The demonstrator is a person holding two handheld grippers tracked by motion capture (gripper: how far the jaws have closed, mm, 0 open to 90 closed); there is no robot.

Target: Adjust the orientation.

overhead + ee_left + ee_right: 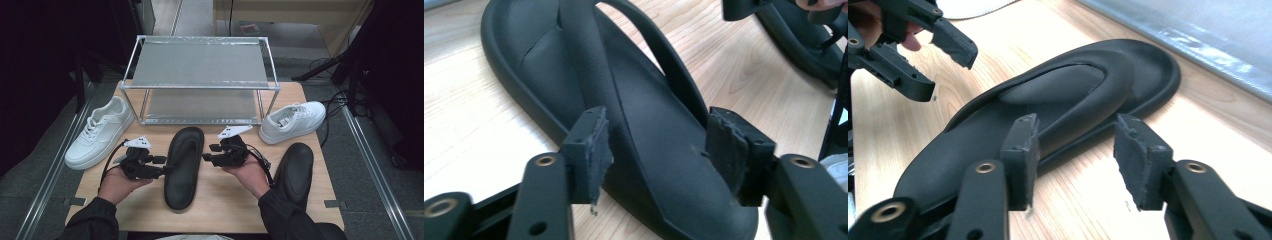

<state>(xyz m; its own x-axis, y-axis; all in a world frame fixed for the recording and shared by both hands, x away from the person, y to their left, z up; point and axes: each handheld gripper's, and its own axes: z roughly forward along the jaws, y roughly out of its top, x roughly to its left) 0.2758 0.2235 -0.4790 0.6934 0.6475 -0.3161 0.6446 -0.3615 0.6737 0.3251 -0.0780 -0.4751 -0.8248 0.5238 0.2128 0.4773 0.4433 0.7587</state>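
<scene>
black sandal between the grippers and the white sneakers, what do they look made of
The black sandal looks like one-piece moulded foam or rubber: matt, seamless, strap and sole the same skin. The left white sneaker and the right white sneaker look like smooth leather or a synthetic, faintly glossy, with laces and stitched panels. Which of the two cannot be told.

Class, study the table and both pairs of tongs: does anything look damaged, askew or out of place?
The rubber pads on the left tongs look torn and ragged at their edges, and so do the right tongs' pads. The black sandal and its mate lie apart on the table, unpaired. Nothing is spilled.
</scene>
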